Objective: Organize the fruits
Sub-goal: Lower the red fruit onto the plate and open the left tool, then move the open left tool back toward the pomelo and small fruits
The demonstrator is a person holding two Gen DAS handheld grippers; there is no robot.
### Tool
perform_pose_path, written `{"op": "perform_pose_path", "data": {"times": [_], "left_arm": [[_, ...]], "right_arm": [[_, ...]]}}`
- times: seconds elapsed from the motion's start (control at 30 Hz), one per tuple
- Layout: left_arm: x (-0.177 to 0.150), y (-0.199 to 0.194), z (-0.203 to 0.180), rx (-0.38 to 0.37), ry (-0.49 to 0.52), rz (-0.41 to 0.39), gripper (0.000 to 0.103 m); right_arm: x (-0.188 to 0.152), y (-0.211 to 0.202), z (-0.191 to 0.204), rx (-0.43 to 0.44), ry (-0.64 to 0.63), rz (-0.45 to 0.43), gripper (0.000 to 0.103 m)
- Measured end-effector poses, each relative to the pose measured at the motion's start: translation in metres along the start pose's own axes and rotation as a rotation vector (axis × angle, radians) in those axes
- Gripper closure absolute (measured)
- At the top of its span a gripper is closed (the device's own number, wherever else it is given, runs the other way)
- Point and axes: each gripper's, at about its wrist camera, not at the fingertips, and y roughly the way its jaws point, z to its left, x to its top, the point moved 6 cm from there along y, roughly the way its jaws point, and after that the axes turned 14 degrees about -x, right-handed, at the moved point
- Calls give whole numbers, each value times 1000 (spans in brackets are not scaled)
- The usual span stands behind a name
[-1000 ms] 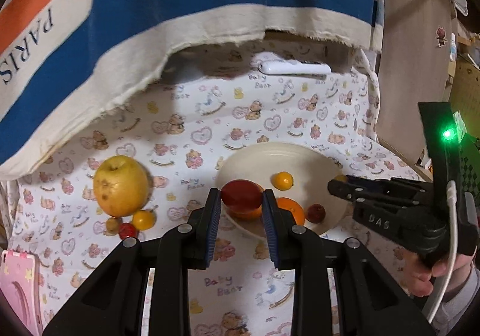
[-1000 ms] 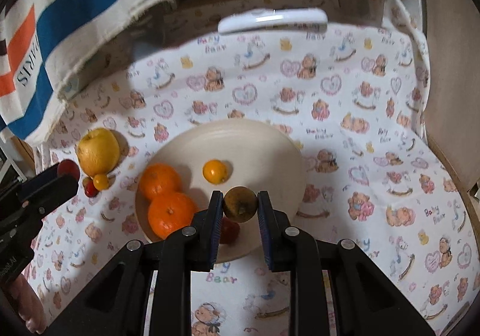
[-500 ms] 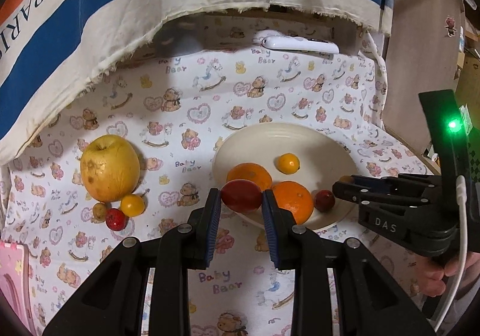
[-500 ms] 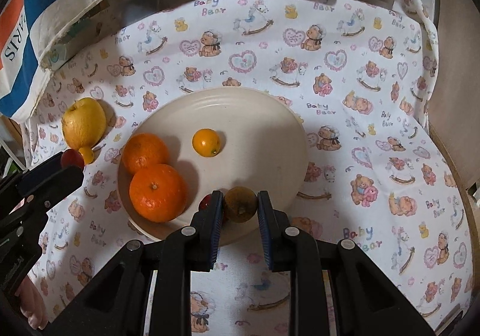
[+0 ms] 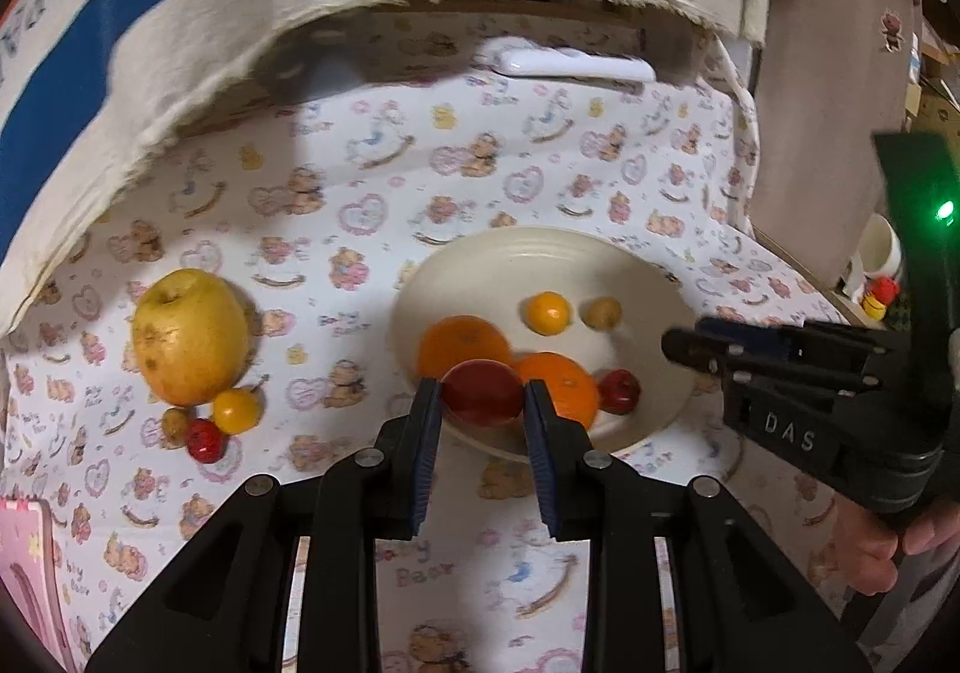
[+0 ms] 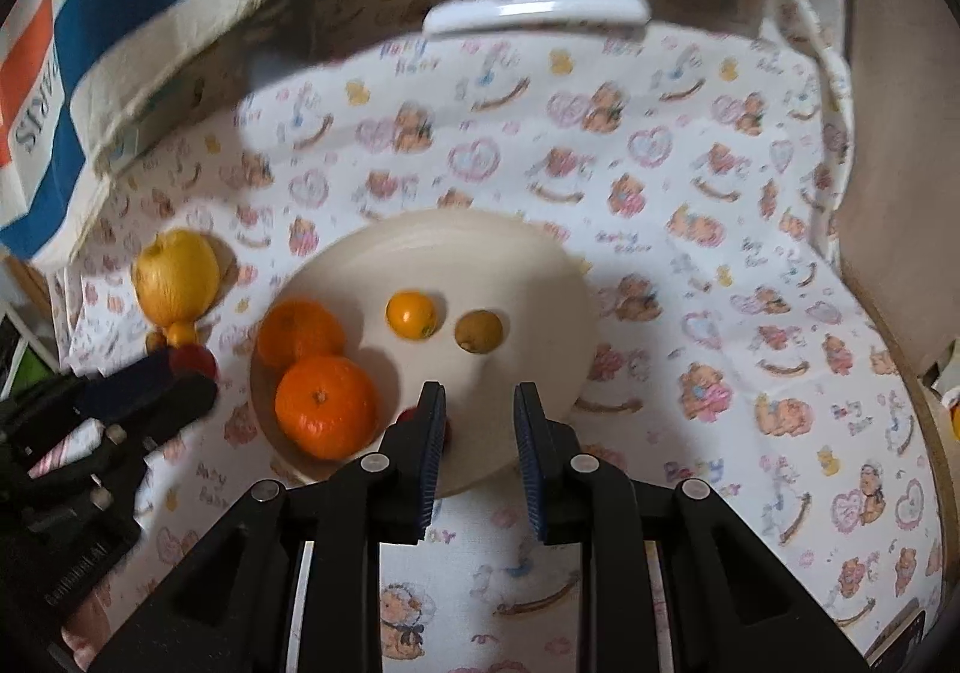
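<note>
- Near: the left gripper [image 5: 483, 421] has its jaws clamped on a red fruit [image 5: 483, 394] over the plate's [image 5: 540, 247] near rim; the right gripper [image 6: 477, 427] is empty, jaws narrow.
- Mid: two oranges [image 6: 324, 403], a small orange fruit [image 6: 411, 314], a brownish one [image 6: 478, 331] and a small red one [image 5: 620, 389] are plated.
- Far left, on the table: the yellow apple [image 5: 189, 334] and three small fruits [image 5: 234, 410] are left.
</note>
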Motion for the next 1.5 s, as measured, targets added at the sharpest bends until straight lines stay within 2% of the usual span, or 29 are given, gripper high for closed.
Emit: {"op": "perform_pose_path", "data": {"times": [0.13, 0.27, 0.47, 0.8, 1.0, 1.13, 1.3, 1.4, 1.47, 1.5], "left_arm": [[5, 13, -13, -25, 15, 37, 76], [9, 27, -21, -49, 9, 59, 76], [18, 39, -14, -22, -16, 56, 76], [13, 39, -10, -12, -20, 63, 75], [13, 26, -6, -1, -16, 28, 67], [14, 10, -5, 7, -4, -37, 66], [18, -8, -5, 22, 12, -114, 56], [19, -17, -2, 35, 12, -152, 40], [18, -24, 2, 41, 3, -183, 26], [18, -27, 4, 44, -1, -199, 24]], "right_arm": [[8, -7, -15, -24, 53, -33, 79], [10, -6, -24, -17, 83, -22, 79], [11, -7, -26, -20, 88, -30, 79], [11, -7, -25, -18, 83, -30, 79], [11, -7, -25, -22, 83, -32, 79], [11, -6, -24, -33, 68, -47, 79], [10, -7, -21, -44, 52, -66, 79], [10, -9, -20, -54, 45, -83, 79], [11, -10, -20, -55, 45, -92, 79], [11, -10, -20, -55, 46, -94, 79]]}}
